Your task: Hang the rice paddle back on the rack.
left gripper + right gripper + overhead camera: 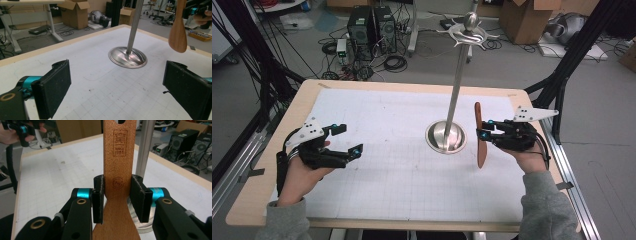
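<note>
Right gripper view: right gripper (117, 198) clamps spatula (119, 157) at neck — prob. light, stiff wood, smooth, so grip flat faces; left gripper (343, 140) open, empty.

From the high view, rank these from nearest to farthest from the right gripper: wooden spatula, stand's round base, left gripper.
1. Wooden spatula: clamped between the jaws of the right gripper, blade hanging down.
2. Stand's round base: on the mat just to the left of the spatula.
3. Left gripper: far across the table, at its left side.
</note>
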The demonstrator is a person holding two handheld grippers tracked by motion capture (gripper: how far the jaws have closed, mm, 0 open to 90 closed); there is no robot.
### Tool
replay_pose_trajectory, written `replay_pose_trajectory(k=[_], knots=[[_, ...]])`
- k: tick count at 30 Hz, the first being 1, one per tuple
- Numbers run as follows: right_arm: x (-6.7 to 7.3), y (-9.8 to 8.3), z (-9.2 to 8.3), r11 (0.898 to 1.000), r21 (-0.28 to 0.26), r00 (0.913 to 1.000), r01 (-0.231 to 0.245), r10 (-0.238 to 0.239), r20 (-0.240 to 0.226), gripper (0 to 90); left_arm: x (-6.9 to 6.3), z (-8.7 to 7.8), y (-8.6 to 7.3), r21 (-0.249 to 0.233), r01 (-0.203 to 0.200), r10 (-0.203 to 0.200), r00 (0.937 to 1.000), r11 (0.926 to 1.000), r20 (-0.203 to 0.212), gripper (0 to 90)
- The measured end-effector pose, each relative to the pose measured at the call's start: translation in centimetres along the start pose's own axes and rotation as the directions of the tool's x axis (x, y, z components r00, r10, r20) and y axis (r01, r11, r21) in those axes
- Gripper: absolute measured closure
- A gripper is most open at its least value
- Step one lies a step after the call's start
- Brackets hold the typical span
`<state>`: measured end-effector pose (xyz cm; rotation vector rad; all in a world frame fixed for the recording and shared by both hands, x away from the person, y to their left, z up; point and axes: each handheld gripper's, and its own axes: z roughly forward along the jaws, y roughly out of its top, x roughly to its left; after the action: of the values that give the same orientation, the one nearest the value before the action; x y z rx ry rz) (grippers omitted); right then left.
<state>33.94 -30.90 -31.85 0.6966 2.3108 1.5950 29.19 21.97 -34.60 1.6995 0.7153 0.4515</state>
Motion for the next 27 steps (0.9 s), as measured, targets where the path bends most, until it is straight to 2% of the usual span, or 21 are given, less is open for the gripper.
replay_pose_trajectory(k=[8, 18, 19, 27], knots=[[-0.3, 0.9, -1.8, 0.998, -0.058, 1.0, 0.006, -0.006, 0.0, 65.5, -0.1, 0.3, 0.0, 0.005, -0.002, 0.002, 1.0, 1.0, 0.004, 8.4], [-1.0, 2.0, -2.7, 0.993, -0.118, 0.9997, 0.002, 0.001, 0.023, 65.5, -0.1, 0.7, -0.1, 0.009, -0.003, 0.002, 1.0, 1.0, 0.009, 8.4], [-1.0, 2.1, -2.8, 0.993, -0.12, 0.9998, -0.009, 0.011, 0.016, 65.5, -0.1, 0.7, -0.1, 0.011, 0.002, -0.002, 1.0, 0.9999, 0.008, 8.4], [-1.3, 2.8, -3.0, 0.991, -0.131, 0.9998, -0.006, 0.009, 0.019, 65.5, -0.1, 0.7, -0.1, 0.008, 0.0, 0.0, 1.0, 1.0, 0.004, 8.4]])
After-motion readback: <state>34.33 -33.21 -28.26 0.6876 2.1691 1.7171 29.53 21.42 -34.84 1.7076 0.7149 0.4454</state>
